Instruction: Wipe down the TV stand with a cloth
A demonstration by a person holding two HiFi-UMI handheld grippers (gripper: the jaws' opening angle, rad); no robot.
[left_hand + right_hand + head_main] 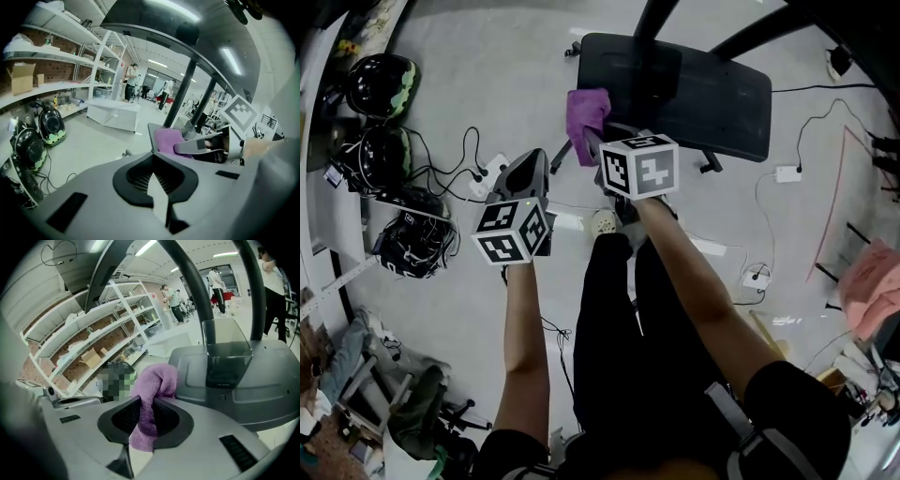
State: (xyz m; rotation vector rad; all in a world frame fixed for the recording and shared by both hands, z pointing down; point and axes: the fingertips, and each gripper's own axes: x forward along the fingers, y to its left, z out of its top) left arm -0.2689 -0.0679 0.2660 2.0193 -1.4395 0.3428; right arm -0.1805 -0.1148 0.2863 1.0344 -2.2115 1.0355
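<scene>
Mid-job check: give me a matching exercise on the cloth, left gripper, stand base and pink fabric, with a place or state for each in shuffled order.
Things:
1. cloth
2. left gripper
3. stand base
4. pink fabric

Places or states:
A. shut, nothing between its jaws
B. black, on the floor ahead of the person
C. at the far right edge of the head view
D. clamped in the right gripper

Pairs: 1-D, 2-A, 3-B, 4-C

Stand base [722, 108] is bare rightward; posts [652, 21] rise at its back; a power strip [490, 175] lies left.
</scene>
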